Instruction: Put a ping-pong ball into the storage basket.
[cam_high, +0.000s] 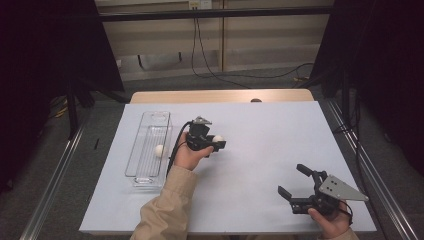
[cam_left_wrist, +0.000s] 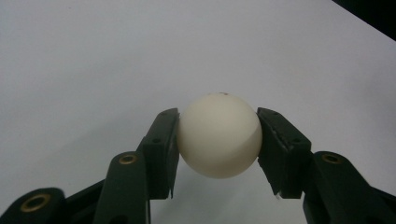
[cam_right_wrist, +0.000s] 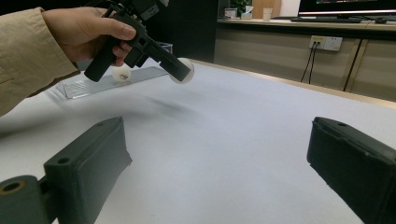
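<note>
The white ball (cam_left_wrist: 218, 135) is clamped between the two black jaws of the left gripper (cam_left_wrist: 218, 140), one jaw pressed against each side. The ball is smooth, matte and round; a small reddish mark sits at its top edge, too small to read. In the high view the left gripper (cam_high: 216, 142) holds this ball (cam_high: 218, 138) above the white table (cam_high: 260, 150), just right of the clear tray (cam_high: 150, 150), and the right gripper view shows the ball (cam_right_wrist: 183, 71) raised off the surface. The jaws are hard black plastic with flat inner pads and brass-coloured pivot pins. The tray is a long, narrow, transparent plastic box with a ribbed floor; a second white ball (cam_high: 159, 150) lies inside it, near the middle of its length. The left hand (cam_high: 187, 155), in a tan sleeve (cam_high: 162, 210), grips the tool by its handle. The right gripper (cam_high: 295, 186) rests at the near right of the table, well apart from the ball, its jaws spread wide with nothing between them; a grey three-cornered plate (cam_high: 342, 187) sits on top of it. The table top is a smooth, pale sheet over a wooden edge (cam_high: 220, 96).
</note>
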